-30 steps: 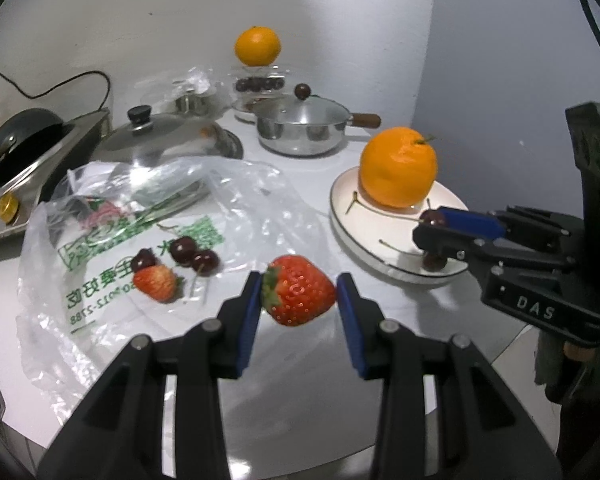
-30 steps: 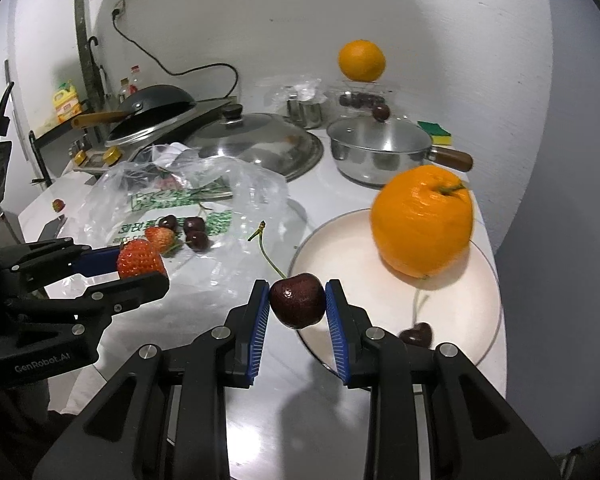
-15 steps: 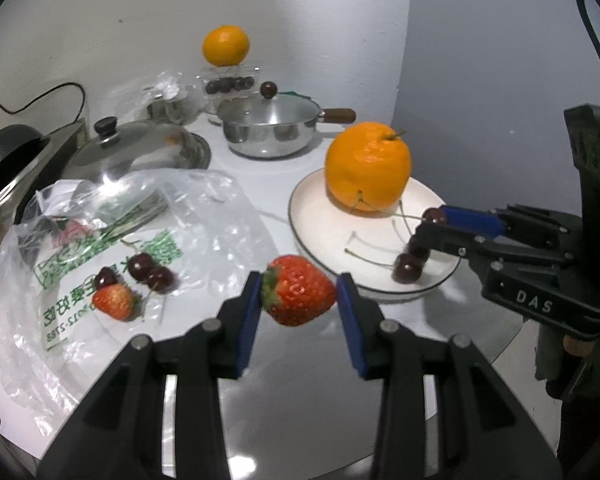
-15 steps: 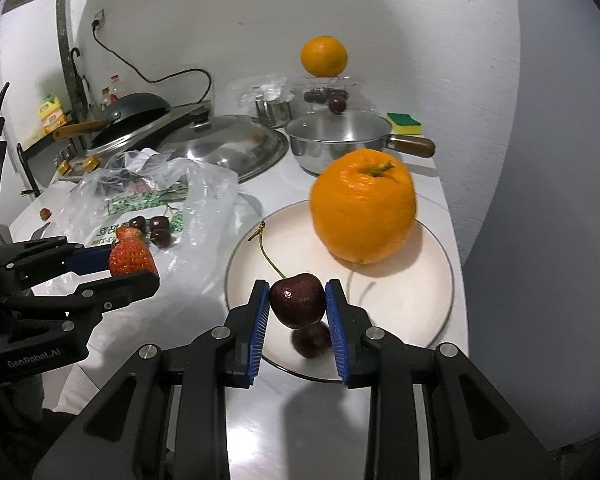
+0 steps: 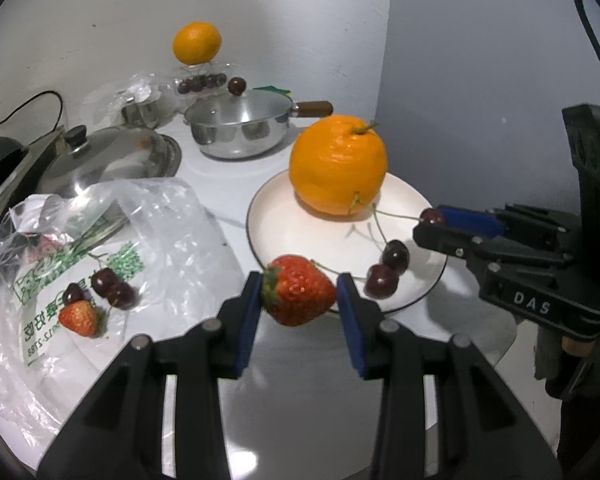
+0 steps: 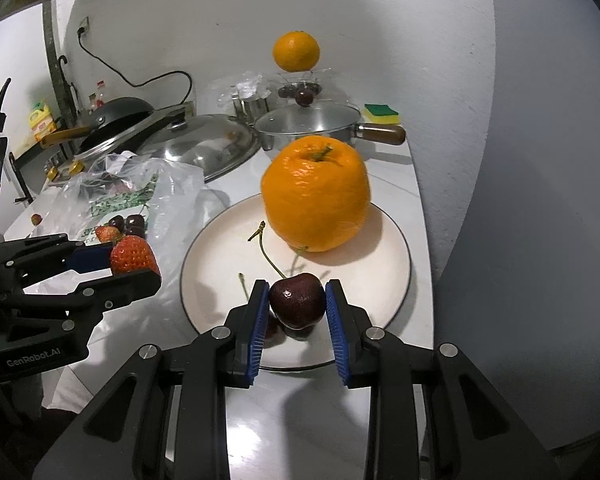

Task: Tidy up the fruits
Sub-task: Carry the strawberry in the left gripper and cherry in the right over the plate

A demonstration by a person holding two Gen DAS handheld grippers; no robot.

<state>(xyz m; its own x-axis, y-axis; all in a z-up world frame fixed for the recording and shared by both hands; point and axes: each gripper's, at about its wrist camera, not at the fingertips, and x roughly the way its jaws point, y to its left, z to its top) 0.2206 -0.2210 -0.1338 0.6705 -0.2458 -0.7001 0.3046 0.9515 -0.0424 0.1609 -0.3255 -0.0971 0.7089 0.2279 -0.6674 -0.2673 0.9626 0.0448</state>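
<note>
Two hand-held grippers clench fruit over the round white plate: left hand-held gripper grasps a red strawberry, right hand-held gripper a dark cherry.

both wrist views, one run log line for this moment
left gripper: holds strawberry | right gripper: holds cherry | plate: orange, two cherries

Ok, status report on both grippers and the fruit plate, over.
Left gripper shut on strawberry. Right gripper shut on cherry, above plate. Plate holds orange and two cherries. Nothing blocking.
</note>
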